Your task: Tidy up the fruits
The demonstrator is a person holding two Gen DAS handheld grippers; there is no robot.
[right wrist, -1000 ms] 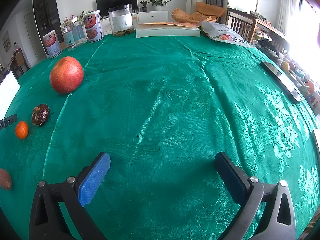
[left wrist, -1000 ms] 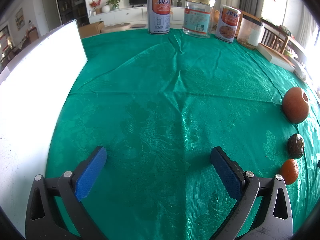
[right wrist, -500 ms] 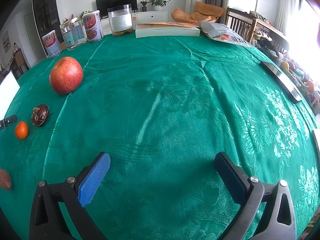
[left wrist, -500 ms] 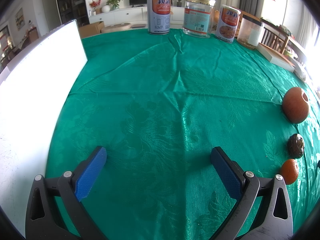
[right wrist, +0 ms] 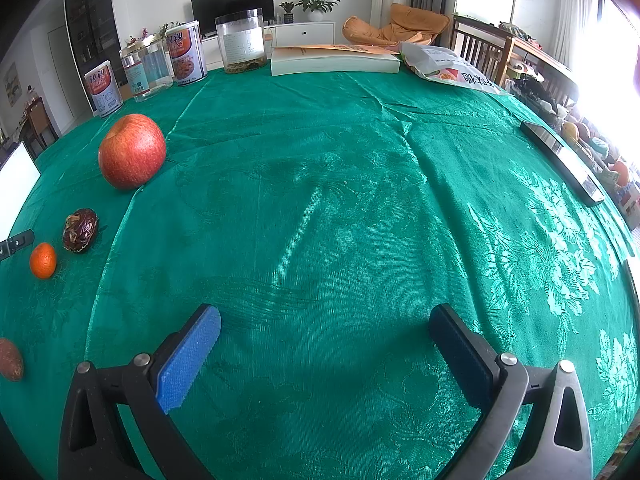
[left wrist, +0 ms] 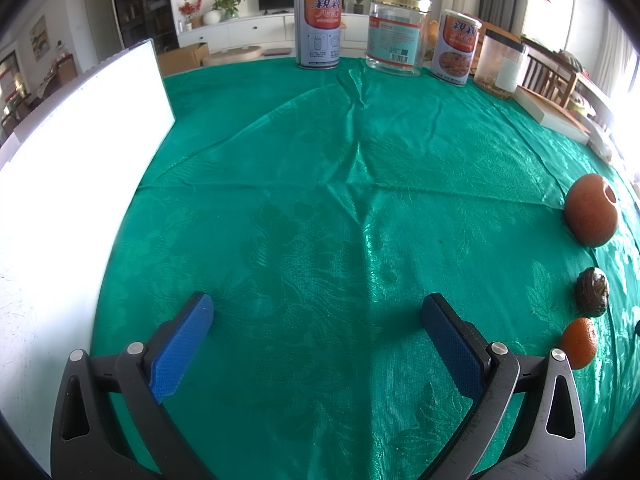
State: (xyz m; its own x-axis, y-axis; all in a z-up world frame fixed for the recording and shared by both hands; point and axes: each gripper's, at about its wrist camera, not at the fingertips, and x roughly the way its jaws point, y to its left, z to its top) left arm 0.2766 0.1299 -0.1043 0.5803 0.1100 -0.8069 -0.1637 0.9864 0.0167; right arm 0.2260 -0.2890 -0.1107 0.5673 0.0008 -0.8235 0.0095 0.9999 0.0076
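Observation:
A red apple (right wrist: pixel 132 151), a dark wrinkled date (right wrist: pixel 80 230), a small orange (right wrist: pixel 43 260) and a brown fruit (right wrist: pixel 10 359) lie in a row on the green tablecloth, far left in the right wrist view. The apple (left wrist: pixel 591 216), date (left wrist: pixel 592 291) and orange (left wrist: pixel 579 343) also show at the right edge of the left wrist view. My left gripper (left wrist: pixel 316 312) is open and empty over bare cloth, left of the fruits. My right gripper (right wrist: pixel 325 326) is open and empty, right of the fruits.
A white board (left wrist: pixel 76 152) stands along the table's left side. Tins and clear jars (left wrist: pixel 394 36) line the far edge. A white box (right wrist: pixel 334 63), a snack bag (right wrist: pixel 448 66) and a dark remote (right wrist: pixel 562 160) lie at the back and right.

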